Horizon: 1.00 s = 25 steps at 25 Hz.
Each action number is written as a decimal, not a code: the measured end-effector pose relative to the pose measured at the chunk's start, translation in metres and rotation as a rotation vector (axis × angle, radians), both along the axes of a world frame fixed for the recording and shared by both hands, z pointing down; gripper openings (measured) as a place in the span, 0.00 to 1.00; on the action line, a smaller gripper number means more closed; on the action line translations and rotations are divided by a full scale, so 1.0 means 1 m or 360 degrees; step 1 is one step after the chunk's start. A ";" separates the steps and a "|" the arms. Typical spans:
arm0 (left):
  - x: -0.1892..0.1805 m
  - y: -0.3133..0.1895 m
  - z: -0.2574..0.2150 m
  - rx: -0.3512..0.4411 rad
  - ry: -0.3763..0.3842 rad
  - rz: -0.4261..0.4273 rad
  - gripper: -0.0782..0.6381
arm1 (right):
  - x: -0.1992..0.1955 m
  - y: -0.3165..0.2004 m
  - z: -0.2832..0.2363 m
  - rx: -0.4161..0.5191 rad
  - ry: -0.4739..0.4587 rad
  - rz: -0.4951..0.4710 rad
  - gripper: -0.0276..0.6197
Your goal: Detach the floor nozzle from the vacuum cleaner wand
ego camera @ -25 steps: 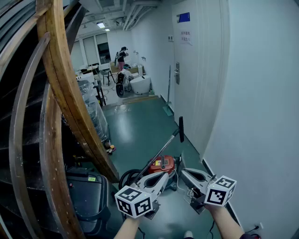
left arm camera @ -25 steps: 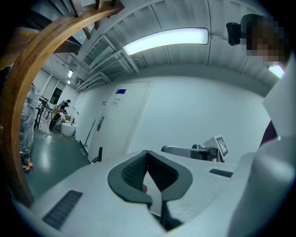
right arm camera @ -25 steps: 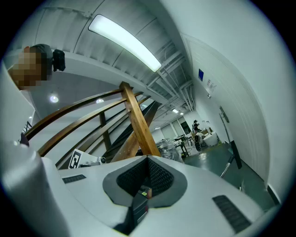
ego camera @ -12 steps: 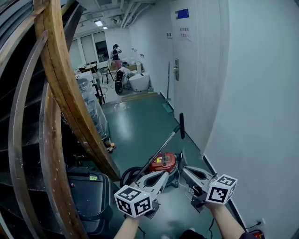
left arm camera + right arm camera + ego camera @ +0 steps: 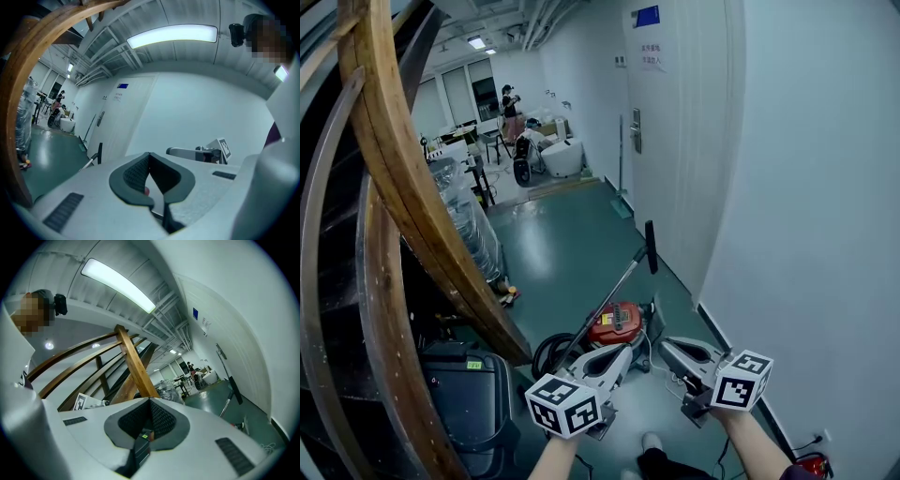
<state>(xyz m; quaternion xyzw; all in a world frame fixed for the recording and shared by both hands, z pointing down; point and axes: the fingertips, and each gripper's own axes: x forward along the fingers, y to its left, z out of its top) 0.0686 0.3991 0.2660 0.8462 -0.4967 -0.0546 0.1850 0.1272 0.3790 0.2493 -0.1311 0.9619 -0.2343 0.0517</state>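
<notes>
- Left gripper (image 5: 625,352) is low in the head view, held level, with its jaws shut together and nothing between them.
- Right gripper (image 5: 665,345) is just beside it on the right. Its jaws are shut too and it holds nothing.
- Both grippers point forward along the corridor, above the vacuum and not touching it.
- The red vacuum cleaner (image 5: 616,322) sits on the green floor (image 5: 562,244), just past the gripper tips.
- A coiled black hose (image 5: 549,352) lies at the vacuum's left side.
- The wand (image 5: 605,305) slants from the hose coil up and to the right.
- The black floor nozzle (image 5: 650,247) is on the wand's far end, attached, near the white wall (image 5: 806,206).
- I cannot tell whether the nozzle rests on the floor or leans on the wall.
- A wooden stair rail (image 5: 398,178) fills the left side, with a black case (image 5: 469,398) below it.
- A door (image 5: 661,141) is on the right, and a person (image 5: 508,101) stands far down the corridor.
</notes>
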 end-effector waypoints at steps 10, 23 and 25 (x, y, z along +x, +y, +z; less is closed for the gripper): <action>-0.002 -0.066 0.018 -0.0083 0.0004 0.0005 0.11 | -0.001 -0.068 0.021 -0.0082 0.0024 -0.0001 0.07; -0.012 -0.162 0.026 -0.0135 -0.0014 -0.0044 0.11 | -0.013 -0.164 0.039 -0.0180 0.0000 -0.0062 0.07; -0.013 -0.173 0.026 -0.0138 -0.0020 -0.0053 0.11 | -0.012 -0.177 0.041 -0.0193 -0.0004 -0.0062 0.07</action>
